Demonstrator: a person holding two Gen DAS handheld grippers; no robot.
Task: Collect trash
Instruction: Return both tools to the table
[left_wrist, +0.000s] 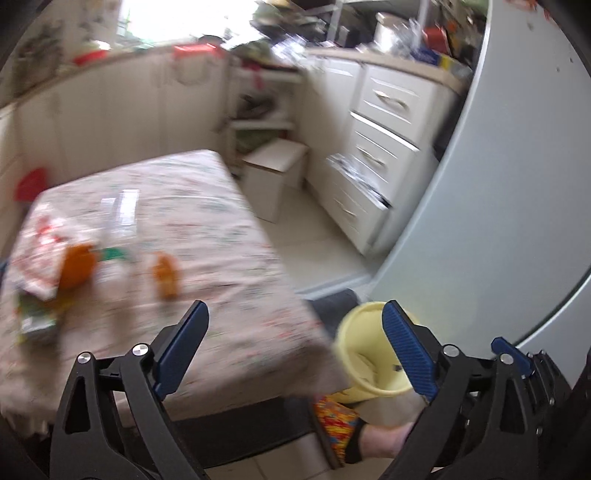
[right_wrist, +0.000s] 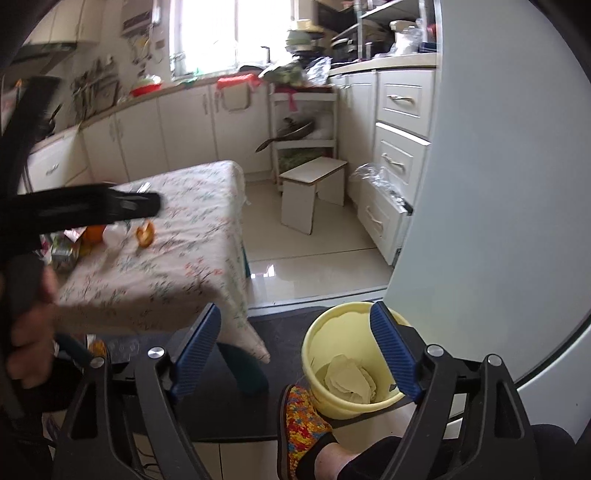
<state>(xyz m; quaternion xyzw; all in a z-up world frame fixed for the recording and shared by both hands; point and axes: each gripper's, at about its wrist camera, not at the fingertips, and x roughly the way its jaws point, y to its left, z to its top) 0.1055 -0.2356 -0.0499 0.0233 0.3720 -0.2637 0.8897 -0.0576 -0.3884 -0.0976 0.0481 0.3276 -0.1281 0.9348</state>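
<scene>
Both claws, left claw (left_wrist: 291, 347) and right claw (right_wrist: 295, 343), gape empty. Yellow bin (right_wrist: 332, 373) at 5 o'clock holds paper. Peel scrap (right_wrist: 144, 233) waits on counter (right_wrist: 177, 273) at 10 o'clock; fetching it seems next.

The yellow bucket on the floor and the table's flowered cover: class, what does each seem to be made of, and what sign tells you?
Round pale yellow bucket: probably plastic, smooth and slightly glossy, with one even colour and a thin moulded rim. Flowered table cover: apparently woven cloth, matt, since it wrinkles and hangs in soft folds over the table edge.
</scene>
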